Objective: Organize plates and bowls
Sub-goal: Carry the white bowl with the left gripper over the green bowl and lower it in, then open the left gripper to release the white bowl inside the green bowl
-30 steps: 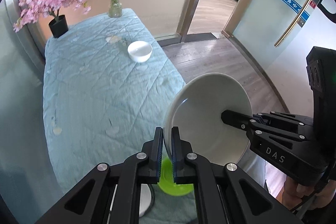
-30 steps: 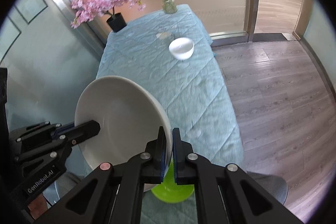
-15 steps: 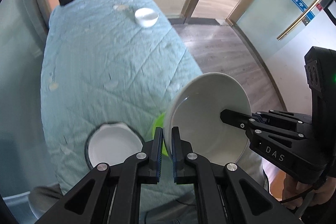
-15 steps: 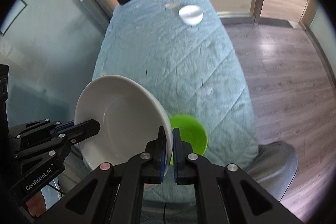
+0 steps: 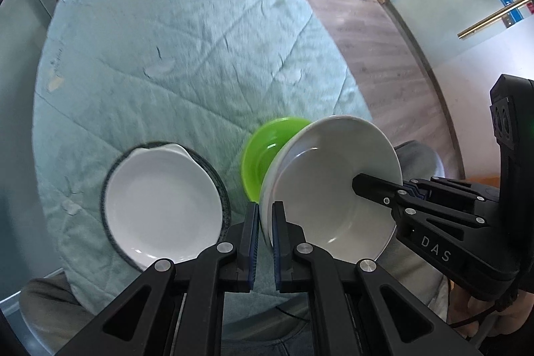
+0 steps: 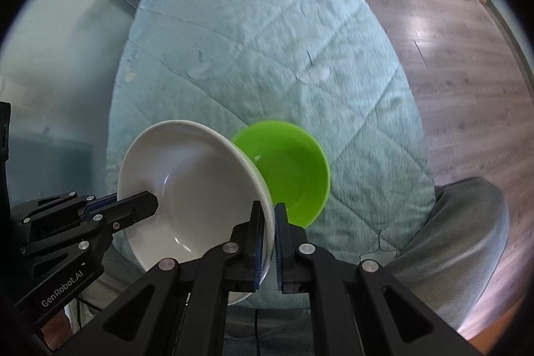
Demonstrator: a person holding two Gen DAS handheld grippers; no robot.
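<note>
Teal quilted table, wood floor beyond. Left view: left gripper pinching near rim of big white bowl, held aloft at table's near edge, beside white plate. Right view: right gripper clamped on opposite rim, over green bowl. Best lowered level, both sides together.

Glossy, probably ceramic bowl; matt quilted cloth beneath.

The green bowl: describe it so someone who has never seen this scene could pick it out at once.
Start from the long table under the pale teal quilted cloth. At its near end, right behind the big white bowl that both grippers hold by the rim, sits the green bowl. It is the only brightly coloured dish; every other one is white.
</note>
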